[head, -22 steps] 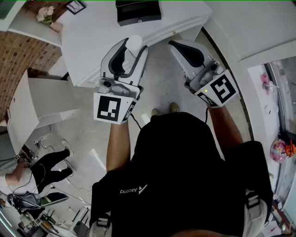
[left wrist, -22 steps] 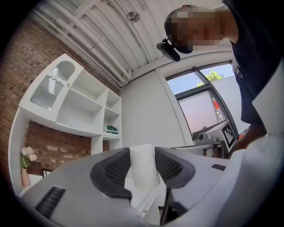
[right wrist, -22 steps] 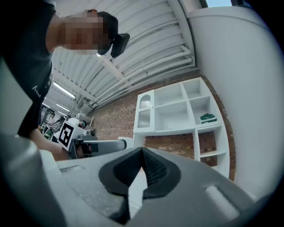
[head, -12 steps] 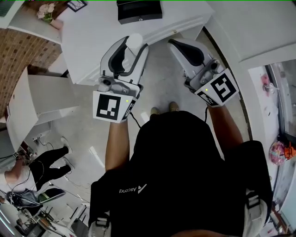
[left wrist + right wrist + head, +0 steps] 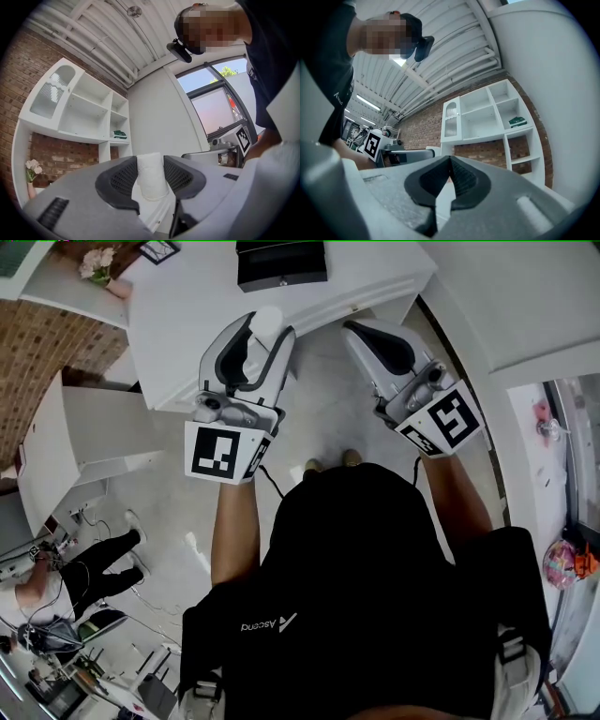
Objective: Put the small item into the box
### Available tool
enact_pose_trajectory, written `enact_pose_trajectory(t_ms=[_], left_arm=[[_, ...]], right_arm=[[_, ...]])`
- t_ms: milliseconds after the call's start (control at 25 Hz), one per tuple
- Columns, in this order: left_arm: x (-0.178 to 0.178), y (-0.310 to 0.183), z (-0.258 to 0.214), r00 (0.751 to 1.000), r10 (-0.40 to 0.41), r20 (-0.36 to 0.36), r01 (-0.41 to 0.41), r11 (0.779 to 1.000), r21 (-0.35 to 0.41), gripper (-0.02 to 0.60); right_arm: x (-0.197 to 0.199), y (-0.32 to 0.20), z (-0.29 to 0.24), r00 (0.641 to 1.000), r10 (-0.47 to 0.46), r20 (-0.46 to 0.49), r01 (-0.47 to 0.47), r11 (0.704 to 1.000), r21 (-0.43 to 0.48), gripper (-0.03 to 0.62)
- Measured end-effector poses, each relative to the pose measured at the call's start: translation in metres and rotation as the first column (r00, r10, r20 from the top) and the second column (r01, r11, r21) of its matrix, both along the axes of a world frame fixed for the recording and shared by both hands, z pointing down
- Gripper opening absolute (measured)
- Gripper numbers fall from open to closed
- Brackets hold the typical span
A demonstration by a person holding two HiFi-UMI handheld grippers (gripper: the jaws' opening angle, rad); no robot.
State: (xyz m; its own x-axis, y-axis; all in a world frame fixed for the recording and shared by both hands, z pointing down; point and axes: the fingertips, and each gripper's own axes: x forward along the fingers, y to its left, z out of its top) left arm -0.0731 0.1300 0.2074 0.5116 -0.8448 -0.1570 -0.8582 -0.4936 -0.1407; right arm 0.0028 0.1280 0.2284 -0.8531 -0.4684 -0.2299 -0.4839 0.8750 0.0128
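A small white cylinder (image 5: 269,325) sits between the dark pads of my left gripper (image 5: 265,331), which is shut on it and held in the air just off the near edge of the white table (image 5: 187,315). In the left gripper view the white cylinder (image 5: 152,176) stands upright in the left gripper (image 5: 152,174), pressed from both sides. The black box (image 5: 281,263) lies on the table's far side, beyond both grippers. My right gripper (image 5: 364,331) hovers to the right, shut with nothing in it; the right gripper (image 5: 450,172) shows its pads meeting.
A white shelf unit (image 5: 84,108) stands against a brick wall. A vase of flowers (image 5: 97,264) and a picture frame (image 5: 155,251) are at the table's far left. A white cabinet (image 5: 84,442) is to the left, and another person (image 5: 84,577) is on the floor beyond it.
My left gripper has drifted slightly left and up with the white cylinder still in it. The right gripper has hardly moved.
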Motion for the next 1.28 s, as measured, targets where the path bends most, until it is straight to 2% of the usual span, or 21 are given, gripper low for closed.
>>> enact_pose_trajectory(t_ms=[320,640,1040,1280], left_arm=[[0.013,-0.035,0.004,0.997,-0.059,0.056,0.06,0.998,-0.02,0.172],[0.006,-0.077,0.017,0.994,-0.083,0.076,0.09,0.992,-0.085,0.172],[-0.013,-0.142,0.041,0.995,-0.042,0.091,0.053,0.991,-0.126,0.172],[-0.041,-0.187,0.05,0.995,-0.013,0.097,0.028,0.988,-0.151,0.172]], right_arm=[[0.027,-0.024,0.006,0.999,-0.039,0.013,0.039,0.999,-0.013,0.0],[0.033,-0.054,0.013,0.999,-0.038,0.01,0.039,0.999,-0.034,0.001],[0.013,-0.107,0.027,1.0,-0.011,-0.029,0.009,0.999,-0.053,0.0],[-0.022,-0.153,0.029,0.998,0.007,-0.067,-0.01,0.999,-0.049,0.0]])
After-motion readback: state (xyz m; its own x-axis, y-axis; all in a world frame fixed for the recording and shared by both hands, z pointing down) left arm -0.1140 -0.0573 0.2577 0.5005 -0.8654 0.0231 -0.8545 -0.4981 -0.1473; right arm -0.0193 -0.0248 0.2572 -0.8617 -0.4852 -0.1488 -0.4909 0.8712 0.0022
